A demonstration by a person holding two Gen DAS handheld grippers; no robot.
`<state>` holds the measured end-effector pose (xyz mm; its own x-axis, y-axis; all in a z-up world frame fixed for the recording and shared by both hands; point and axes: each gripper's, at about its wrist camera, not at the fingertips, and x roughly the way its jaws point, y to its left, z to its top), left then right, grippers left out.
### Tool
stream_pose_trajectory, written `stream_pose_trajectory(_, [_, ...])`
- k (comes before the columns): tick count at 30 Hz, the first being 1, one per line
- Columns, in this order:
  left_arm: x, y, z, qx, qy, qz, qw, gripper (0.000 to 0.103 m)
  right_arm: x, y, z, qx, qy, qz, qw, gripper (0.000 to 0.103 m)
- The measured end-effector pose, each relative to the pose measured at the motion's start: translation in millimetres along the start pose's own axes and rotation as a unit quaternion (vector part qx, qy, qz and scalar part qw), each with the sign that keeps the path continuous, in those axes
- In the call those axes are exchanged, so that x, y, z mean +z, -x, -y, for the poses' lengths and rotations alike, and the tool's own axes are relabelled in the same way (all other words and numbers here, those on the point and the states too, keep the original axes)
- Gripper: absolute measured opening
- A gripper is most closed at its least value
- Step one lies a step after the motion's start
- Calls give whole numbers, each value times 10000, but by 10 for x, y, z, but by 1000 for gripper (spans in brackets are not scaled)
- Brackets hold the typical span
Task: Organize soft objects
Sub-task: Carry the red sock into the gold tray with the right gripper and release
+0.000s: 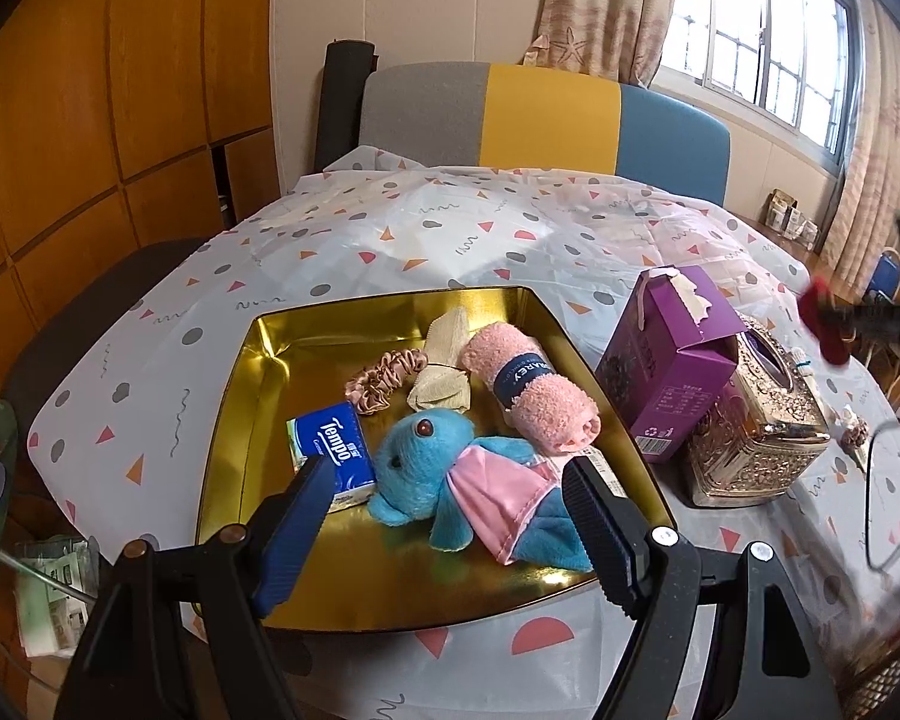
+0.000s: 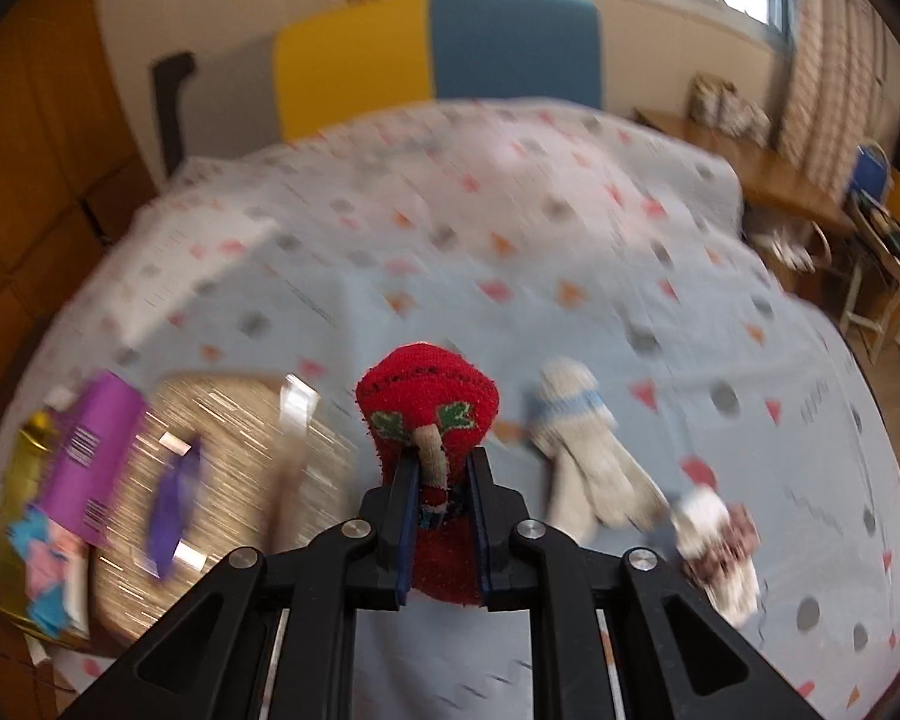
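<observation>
My left gripper is open and empty above a gold tray. In the tray lie a blue plush elephant, a rolled pink towel, a beige cloth, a pink scrunchie and a blue Tempo tissue pack. My right gripper is shut on a red sock and holds it above the table; it also shows in the left wrist view. A white sock with a blue stripe and a small patterned item lie on the tablecloth to the right.
A purple box and an ornate gold tissue box stand right of the tray. The table has a patterned white cloth. A grey, yellow and blue chair stands behind it. The right wrist view is blurred.
</observation>
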<state>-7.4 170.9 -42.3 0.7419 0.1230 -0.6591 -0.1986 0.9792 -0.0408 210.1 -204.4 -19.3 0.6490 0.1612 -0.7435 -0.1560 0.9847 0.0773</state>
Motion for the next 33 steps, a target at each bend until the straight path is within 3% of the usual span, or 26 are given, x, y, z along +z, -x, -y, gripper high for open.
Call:
stream_pose_trajectory(7, [-5, -9, -100, 52, 80, 9, 10000, 79, 269, 376, -1111, 1138, 915, 522, 9879, 13])
stream_pose_trajectory(13, [-10, 30, -243, 194, 179, 88, 9996, 79, 52, 249, -2221, 1963, 1784, 131, 9641, 13])
stream_pose_trajectory(18, [-25, 42, -368, 276, 276, 100, 9992, 79, -281, -225, -2921, 2107, 2231, -476, 9506, 13])
stream_pose_trajectory(24, [-35, 36, -473, 338, 357, 118, 9987, 79, -605, -854, -3281, 1911, 2521, -1141, 9418, 14])
stream_pose_trajectory(30, [-47, 22, -515, 370, 395, 111, 9985, 79, -731, -971, -3320, 1695, 2540, -1168, 9450, 23])
stream_pose_trajectory(33, [-46, 22, -524, 377, 431, 121, 9983, 79, -707, -901, -3296, 1680, 2504, -1040, 9478, 37])
